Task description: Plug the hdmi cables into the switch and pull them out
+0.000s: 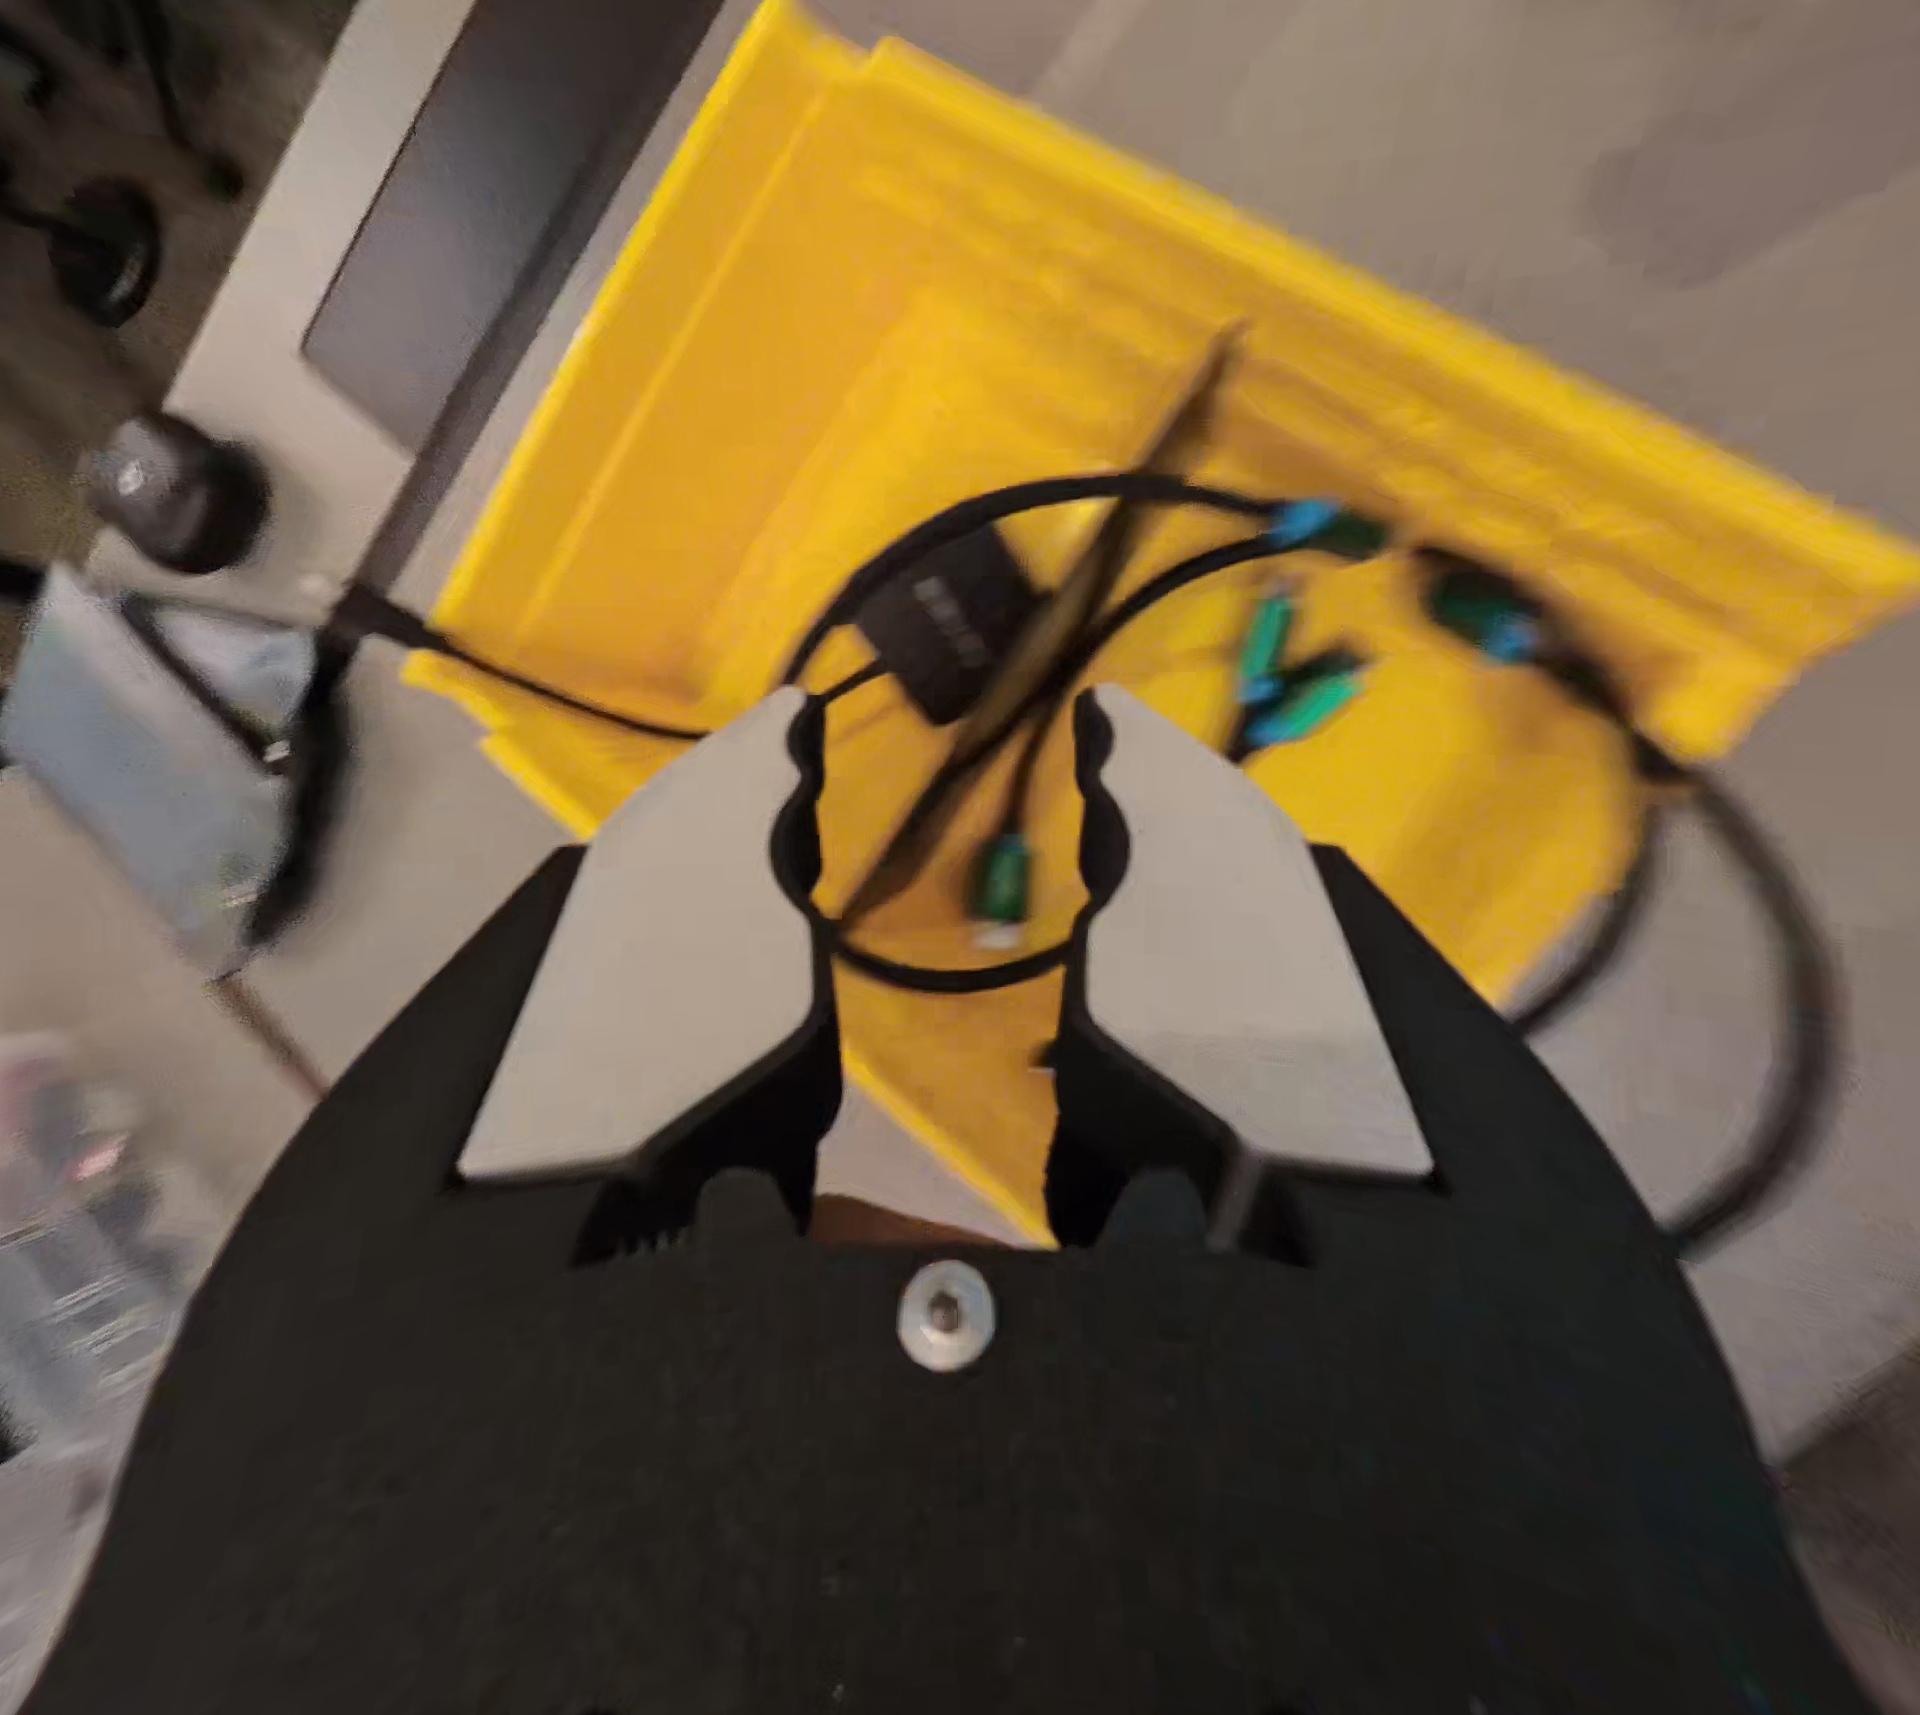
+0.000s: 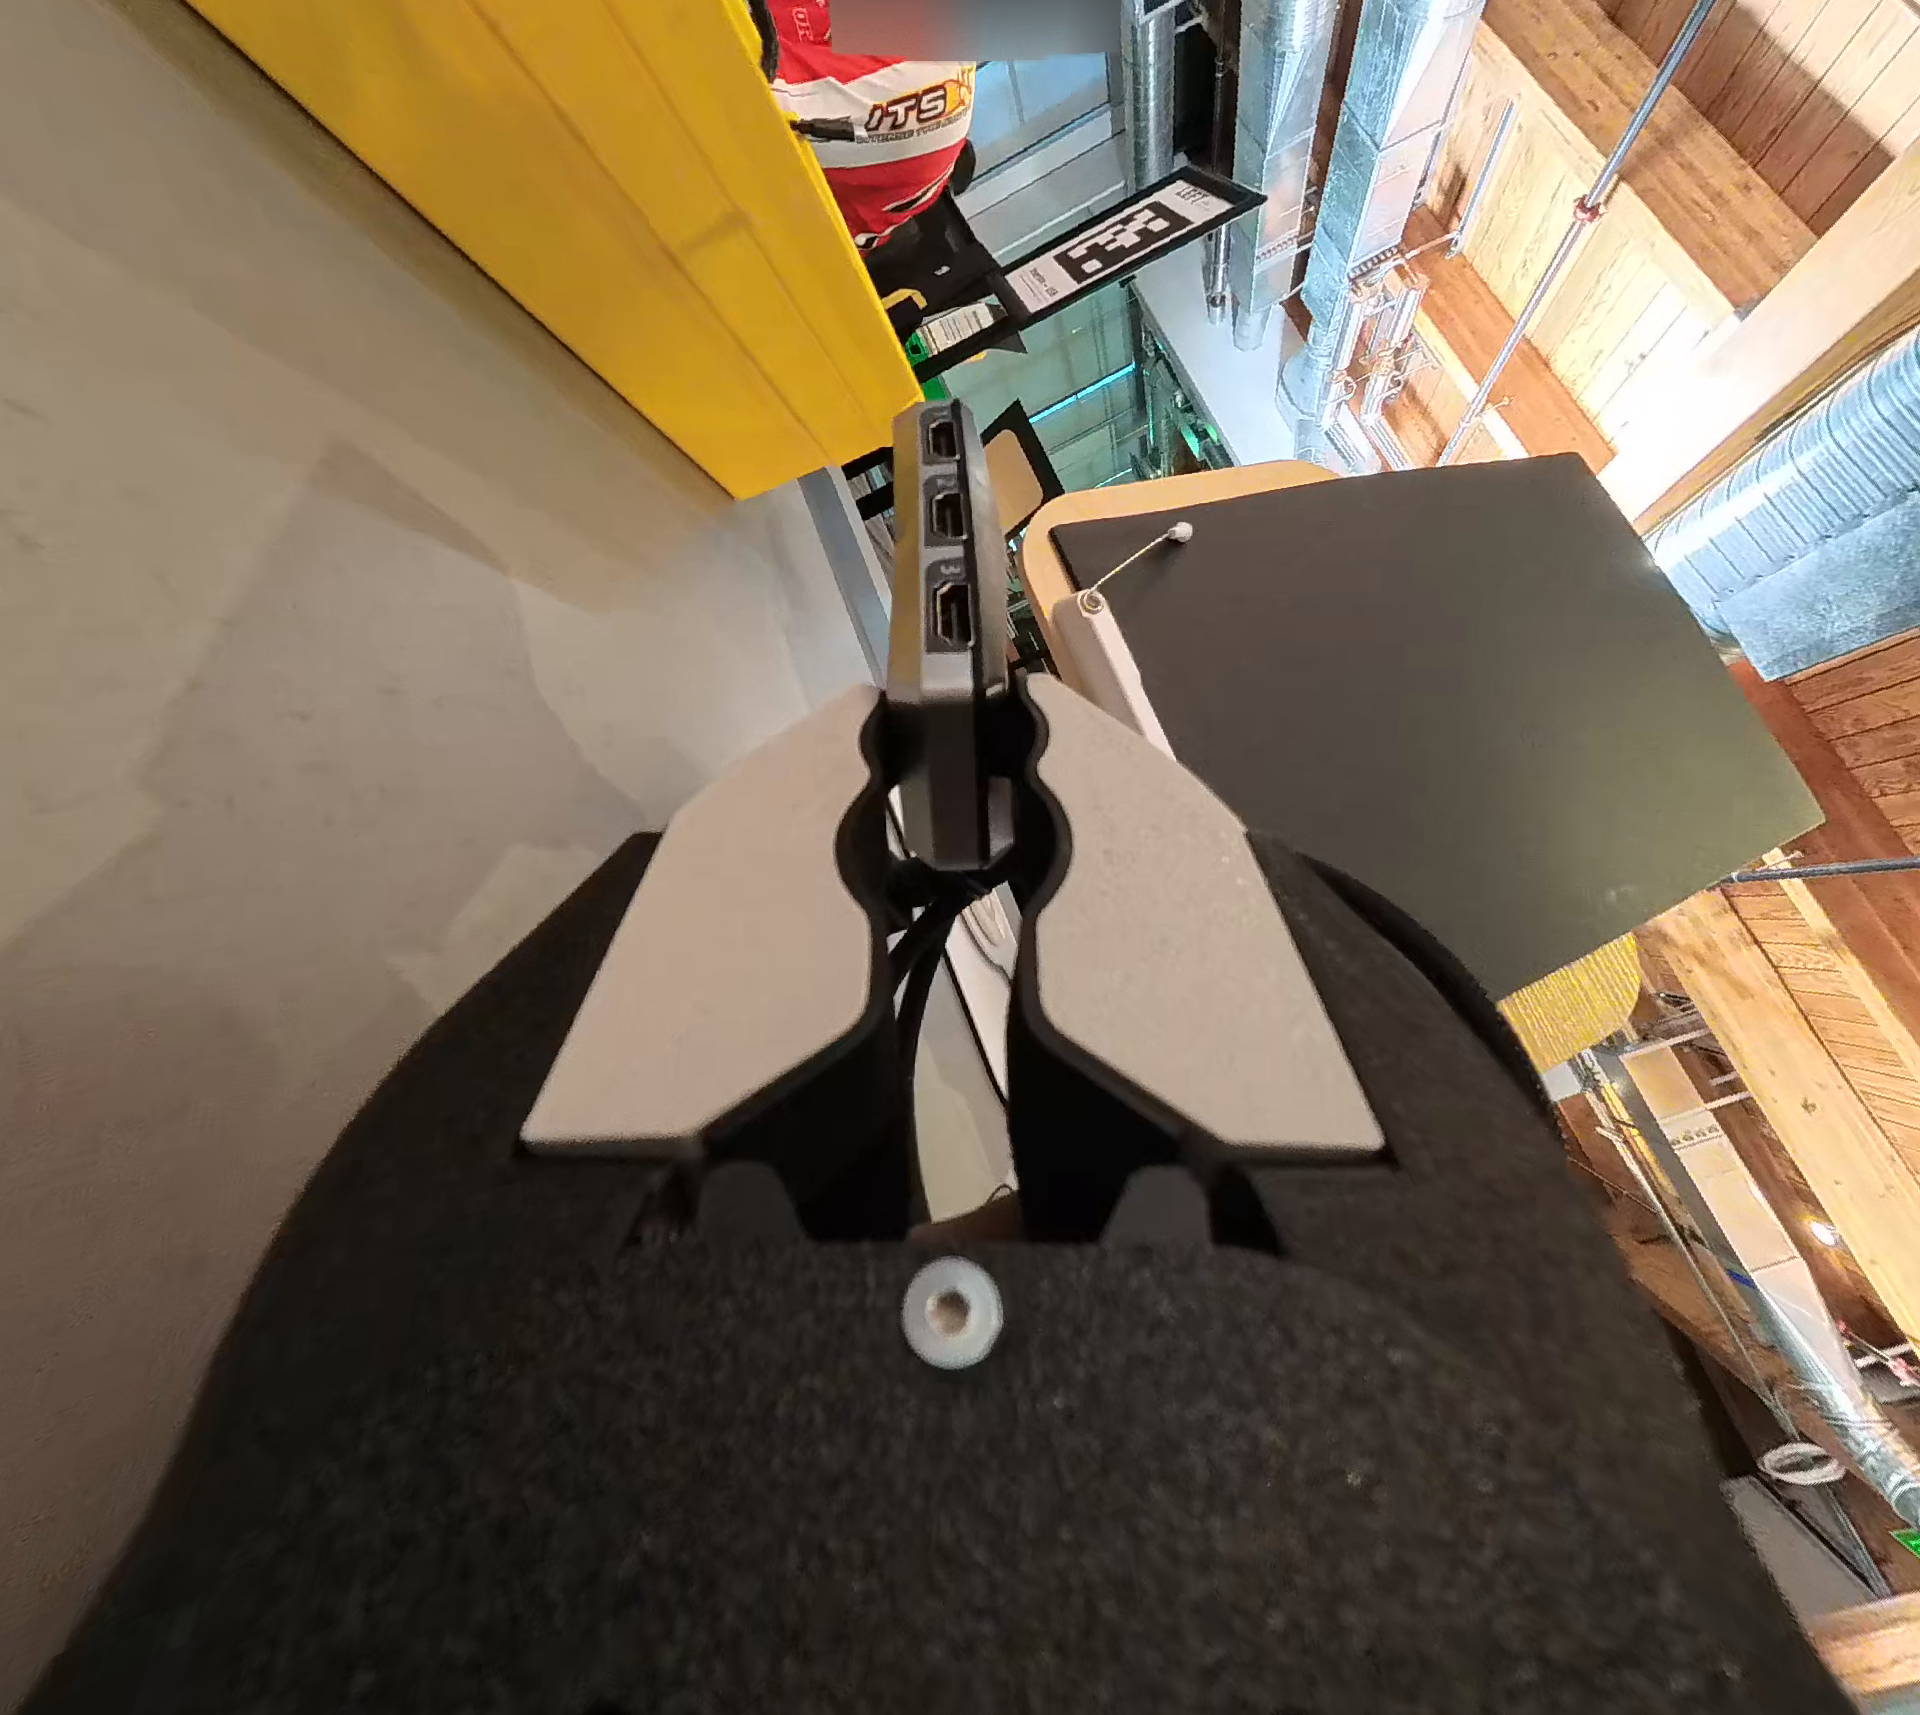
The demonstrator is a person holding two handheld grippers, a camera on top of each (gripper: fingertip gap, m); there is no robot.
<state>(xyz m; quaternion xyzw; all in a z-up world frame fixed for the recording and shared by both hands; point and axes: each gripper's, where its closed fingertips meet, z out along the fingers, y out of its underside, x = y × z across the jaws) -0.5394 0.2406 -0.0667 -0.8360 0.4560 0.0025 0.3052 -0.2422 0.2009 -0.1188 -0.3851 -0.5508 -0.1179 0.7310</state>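
Holds the HDMI switch [image 2: 945, 543] upright in the right gripper [image 2: 951, 699], jaws closed on its lower end only, with three empty ports [image 2: 954, 611] facing back toward the camera and a black lead [image 2: 914, 948] trailing down between the fingers. Has it just beside the wall of the yellow bin [image 2: 520, 107]. Hangs the left gripper [image 1: 940, 709] above that bin, jaws apart, gripping nothing. Shows, through heavy blur, several black HDMI cables [image 1: 935, 974] looped over one another on the bin floor, green-and-blue plugs scattered: one plug [image 1: 1003, 881] just below the open jaws, others [image 1: 1288, 668] farther right. Shows also a small black box [image 1: 951, 626] among the loops; cannot tell what.

Probably risks pivoting or slipping the switch under the push of a plug, given so short a grip on a thin body. Risks dragging neighbouring cables along with the chosen plug, given the crossed loops, and snagging on the bin wall. Risks a skewed grasp on the plug, hence a crooked entry and a jammed or scraped port. Risks pinching the trailing lead between the right fingers. Calls for a square grip and a straight push along the port axis.
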